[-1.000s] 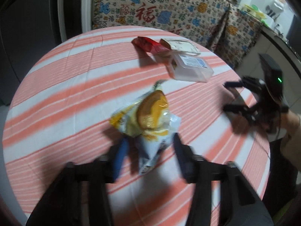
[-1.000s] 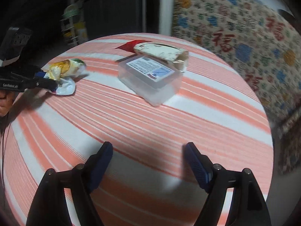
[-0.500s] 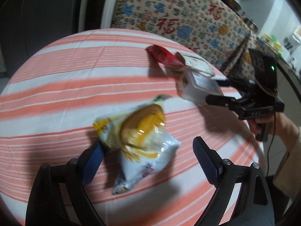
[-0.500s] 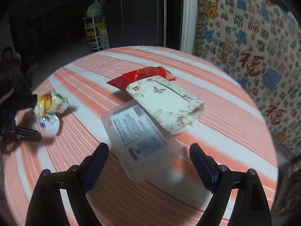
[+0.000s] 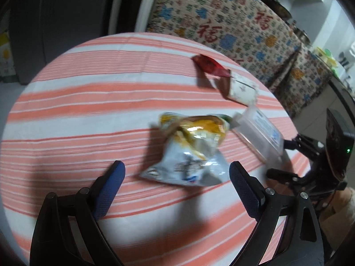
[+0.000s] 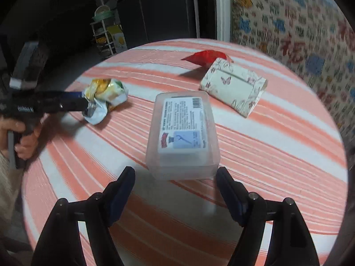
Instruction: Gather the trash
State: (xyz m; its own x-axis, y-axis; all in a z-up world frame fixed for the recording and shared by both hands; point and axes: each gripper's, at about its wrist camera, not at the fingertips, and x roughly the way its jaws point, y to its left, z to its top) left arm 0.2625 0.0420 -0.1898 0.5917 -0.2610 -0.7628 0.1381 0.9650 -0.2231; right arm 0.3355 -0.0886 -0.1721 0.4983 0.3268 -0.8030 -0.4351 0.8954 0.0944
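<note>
red 福 characters on the patterned cloth (image 5: pixel 233 28); the box label (image 6: pixel 183 126) seems illegible.

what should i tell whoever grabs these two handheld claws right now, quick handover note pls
Left claw: open, its jaws have just been opening; the crumpled snack bag lies on the striped tablecloth just ahead of its tips, not gripped.
Right claw: open, its jaws have just been closing; the clear plastic box sits just ahead of its tips, not yet touched.
Further back: the butterfly-print pack, with the red wrapper behind it.
Done: nothing collected that these views show; all four pieces are on the table.
Left: pick up all four. No bin is in view, so find one first.
</note>
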